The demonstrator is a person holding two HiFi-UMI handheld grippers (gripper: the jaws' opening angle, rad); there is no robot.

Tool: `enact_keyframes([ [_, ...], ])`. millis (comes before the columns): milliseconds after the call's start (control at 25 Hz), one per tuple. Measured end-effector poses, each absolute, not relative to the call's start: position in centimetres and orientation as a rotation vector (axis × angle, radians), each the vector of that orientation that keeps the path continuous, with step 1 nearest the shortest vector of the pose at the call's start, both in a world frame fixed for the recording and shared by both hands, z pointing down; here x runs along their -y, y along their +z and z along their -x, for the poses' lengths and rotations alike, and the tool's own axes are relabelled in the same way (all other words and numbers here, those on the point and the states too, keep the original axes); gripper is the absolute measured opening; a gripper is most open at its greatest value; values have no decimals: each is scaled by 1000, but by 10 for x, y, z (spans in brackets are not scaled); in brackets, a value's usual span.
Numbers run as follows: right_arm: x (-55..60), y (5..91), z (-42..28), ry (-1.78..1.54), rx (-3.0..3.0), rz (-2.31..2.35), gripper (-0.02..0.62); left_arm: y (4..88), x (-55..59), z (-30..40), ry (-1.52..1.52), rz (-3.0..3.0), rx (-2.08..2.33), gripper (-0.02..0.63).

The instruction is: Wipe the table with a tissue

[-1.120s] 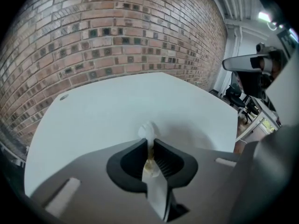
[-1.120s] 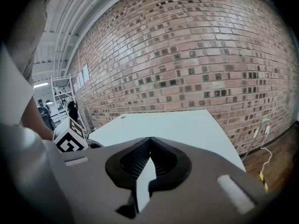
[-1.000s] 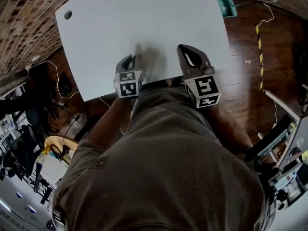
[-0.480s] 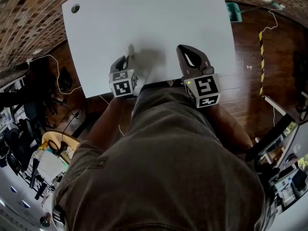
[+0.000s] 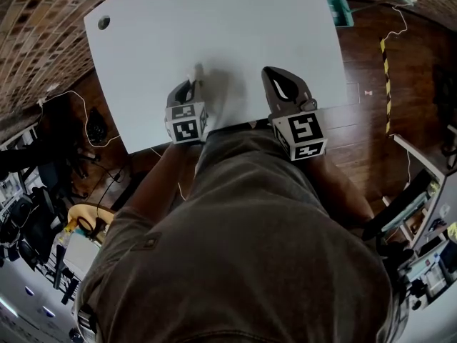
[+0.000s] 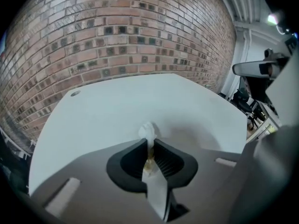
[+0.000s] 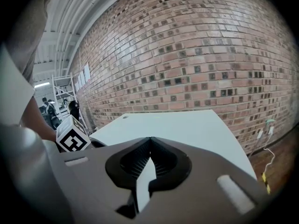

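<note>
Over table [image 5: 214, 27]: crumpled white tissue [image 6: 148, 130] in clamped L tool [image 6: 149, 143]; R tool [image 7: 149, 143] closed, empty.

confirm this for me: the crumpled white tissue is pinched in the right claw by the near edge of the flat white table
Not quite. The crumpled white tissue is pinched in the left claw, as the left gripper view shows; the right claw is shut on nothing. It is by the near edge of the flat white table.
</note>
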State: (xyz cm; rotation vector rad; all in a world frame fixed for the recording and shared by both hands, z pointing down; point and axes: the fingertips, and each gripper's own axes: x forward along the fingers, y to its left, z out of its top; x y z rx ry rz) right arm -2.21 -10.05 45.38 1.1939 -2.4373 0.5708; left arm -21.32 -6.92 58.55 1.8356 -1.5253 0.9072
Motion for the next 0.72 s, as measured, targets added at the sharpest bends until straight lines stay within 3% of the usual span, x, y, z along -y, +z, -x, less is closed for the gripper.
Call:
enact_keyframes([
  [720, 97, 457, 2, 592, 2412, -1241, 15, 585, 64, 153, 914, -1990, 1370, 44],
])
